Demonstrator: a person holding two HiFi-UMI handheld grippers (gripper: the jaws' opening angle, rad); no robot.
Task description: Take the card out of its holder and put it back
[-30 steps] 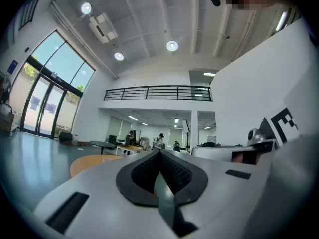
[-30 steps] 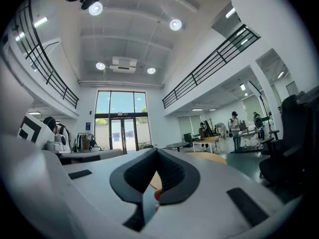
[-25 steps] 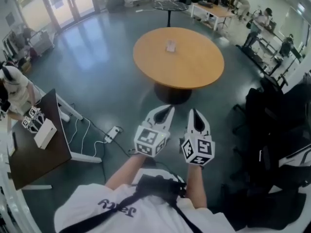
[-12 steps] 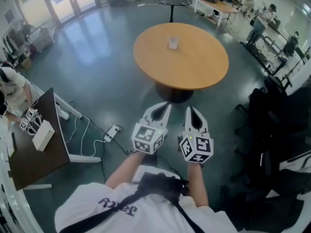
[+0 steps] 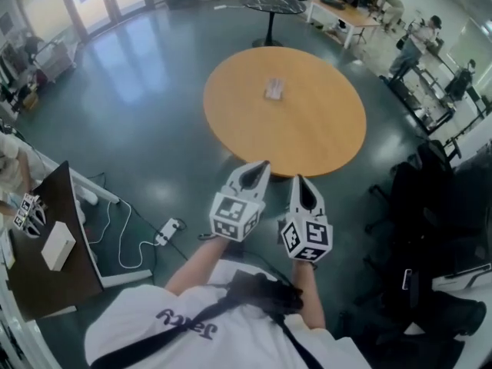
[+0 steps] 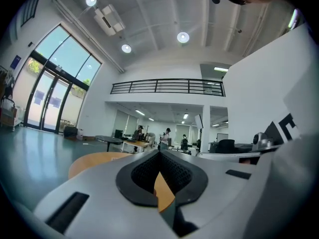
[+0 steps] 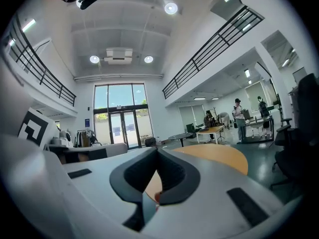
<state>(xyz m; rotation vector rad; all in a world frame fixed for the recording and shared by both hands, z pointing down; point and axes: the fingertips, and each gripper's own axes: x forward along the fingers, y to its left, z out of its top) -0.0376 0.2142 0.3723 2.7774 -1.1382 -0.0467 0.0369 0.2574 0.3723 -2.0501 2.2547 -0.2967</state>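
My left gripper [image 5: 260,167]: white jaws closed tip to tip, nothing held. My right gripper [image 5: 299,181]: likewise closed, empty. Both side by side near the round orange-brown wooden table [image 5: 323,133]. The small pale card holder [image 5: 274,89] sits on the tabletop, well apart from both.

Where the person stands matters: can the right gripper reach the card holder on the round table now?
Probably not yet. The card holder sits near the middle of the table; the right gripper is only at its near edge. Nothing stands between them, so stepping closer should do.
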